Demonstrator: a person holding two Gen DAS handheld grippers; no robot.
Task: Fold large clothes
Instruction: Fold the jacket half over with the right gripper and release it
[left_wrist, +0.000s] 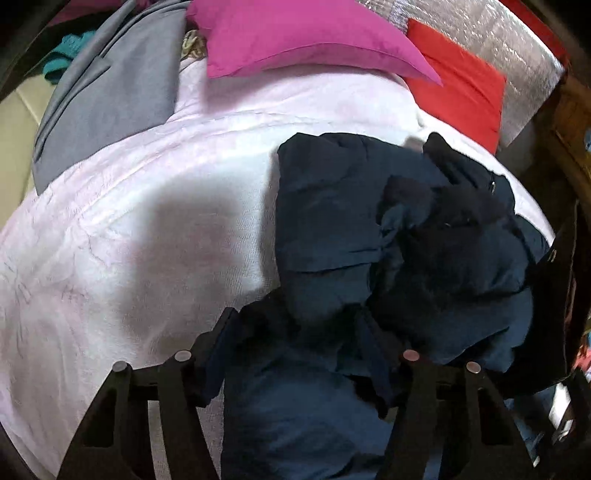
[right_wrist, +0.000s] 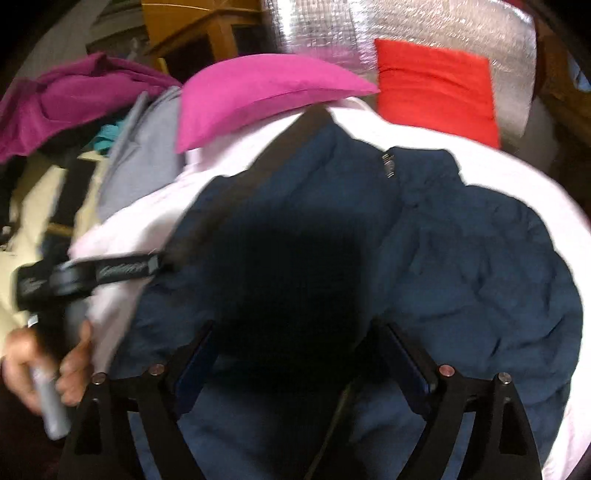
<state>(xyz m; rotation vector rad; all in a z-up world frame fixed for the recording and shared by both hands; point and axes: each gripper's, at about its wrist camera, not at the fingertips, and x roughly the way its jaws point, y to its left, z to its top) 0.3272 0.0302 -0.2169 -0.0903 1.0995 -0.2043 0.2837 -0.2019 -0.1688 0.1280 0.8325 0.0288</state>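
A crumpled navy jacket (left_wrist: 388, 236) lay bunched on a pale pink blanket (left_wrist: 129, 229), directly ahead of and beneath both handheld tools. The left gripper (left_wrist: 303, 354) stood with its jaws apart over the jacket's near edge, cloth lying below the gap and neither pad pressing on it. The right gripper (right_wrist: 299, 354) likewise hung spread wide above the jacket's dark middle, clamping nothing. Beyond the tools rested a magenta pillow (right_wrist: 258, 88) and a red cushion (right_wrist: 436, 85) against a silvery quilted backing (right_wrist: 388, 22). Off to the right gripper's left, a hand (right_wrist: 40, 362) held a grey handle.
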